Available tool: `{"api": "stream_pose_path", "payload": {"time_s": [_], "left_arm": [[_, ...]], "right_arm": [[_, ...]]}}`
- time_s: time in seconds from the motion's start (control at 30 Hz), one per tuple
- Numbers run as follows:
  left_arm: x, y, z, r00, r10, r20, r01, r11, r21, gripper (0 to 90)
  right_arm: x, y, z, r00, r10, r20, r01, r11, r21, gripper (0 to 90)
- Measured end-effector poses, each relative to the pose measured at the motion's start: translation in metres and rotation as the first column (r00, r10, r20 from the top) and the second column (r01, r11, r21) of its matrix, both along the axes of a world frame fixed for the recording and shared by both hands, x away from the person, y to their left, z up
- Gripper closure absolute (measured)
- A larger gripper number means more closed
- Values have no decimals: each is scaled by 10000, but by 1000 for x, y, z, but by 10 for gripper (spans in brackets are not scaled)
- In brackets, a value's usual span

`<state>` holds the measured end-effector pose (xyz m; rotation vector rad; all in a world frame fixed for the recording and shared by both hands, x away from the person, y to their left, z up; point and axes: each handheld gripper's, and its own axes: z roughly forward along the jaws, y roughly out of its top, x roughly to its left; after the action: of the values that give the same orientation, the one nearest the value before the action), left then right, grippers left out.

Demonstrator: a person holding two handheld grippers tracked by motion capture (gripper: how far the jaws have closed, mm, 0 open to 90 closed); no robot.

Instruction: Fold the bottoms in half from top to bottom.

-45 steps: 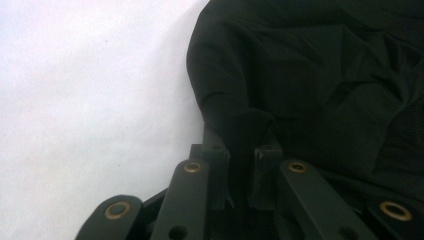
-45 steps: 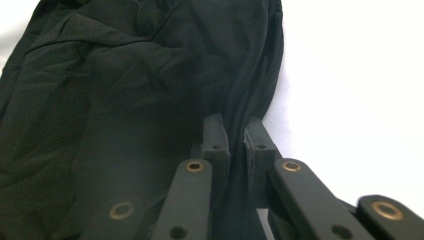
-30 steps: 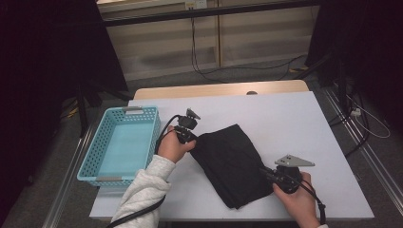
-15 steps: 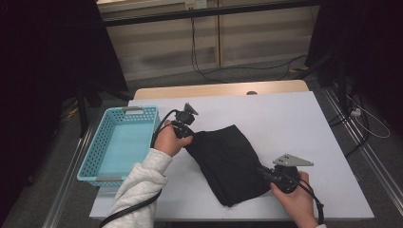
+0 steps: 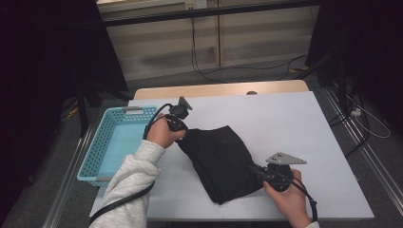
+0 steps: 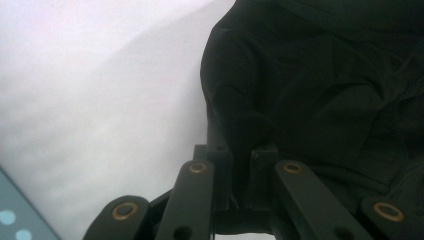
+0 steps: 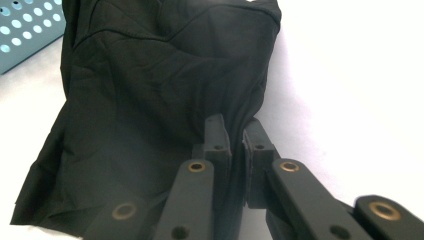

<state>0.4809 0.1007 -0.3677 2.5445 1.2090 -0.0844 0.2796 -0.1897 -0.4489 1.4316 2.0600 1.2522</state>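
A black folded cloth (image 5: pixel 221 161) lies on the white table (image 5: pixel 285 123). My left gripper (image 5: pixel 186 133) is shut on the cloth's near-left corner, and the left gripper view shows a pinch of the black cloth (image 6: pixel 310 85) rising between the closed jaws of my left gripper (image 6: pixel 242 150). My right gripper (image 5: pixel 255 170) is shut on the cloth's right edge near the front. In the right gripper view the cloth (image 7: pixel 150 95) spreads ahead, its edge nipped between the jaws of my right gripper (image 7: pixel 235 135).
A light blue plastic basket (image 5: pixel 97 154) stands at the table's left edge, its corner (image 7: pixel 27 30) in the right gripper view too. A wooden strip (image 5: pixel 218 89) borders the table's far side. Cables lie on the floor beyond.
My left hand has lifted a little and moved toward the far side, pulling the cloth's corner with it. The right hand has stayed put.
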Motion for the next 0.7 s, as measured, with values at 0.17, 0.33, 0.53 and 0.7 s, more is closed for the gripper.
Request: {"api": "stream_pose_path", "payload": {"time_s": [0.17, 0.33, 0.53, 0.7], "left_arm": [[1, 0, 5, 10000, -30, -42, 31, 9997, 225, 839], [3, 1, 11, 9998, -84, -157, 89, 9994, 328, 839], [4, 1, 14, 9997, -145, -192, 151, 9994, 317, 839], [4, 1, 15, 9993, -225, -305, 239, 9987, 448, 840]], "right_arm": [[2, 2, 2, 9999, 55, 116, -56, 10000, 40, 838], [3, 5, 1, 9998, 175, 121, -175, 9998, 47, 838], [3, 6, 3, 9996, 225, 161, -226, 9997, 76, 837], [2, 8, 3, 9994, 256, 215, -257, 9997, 48, 838]]}}
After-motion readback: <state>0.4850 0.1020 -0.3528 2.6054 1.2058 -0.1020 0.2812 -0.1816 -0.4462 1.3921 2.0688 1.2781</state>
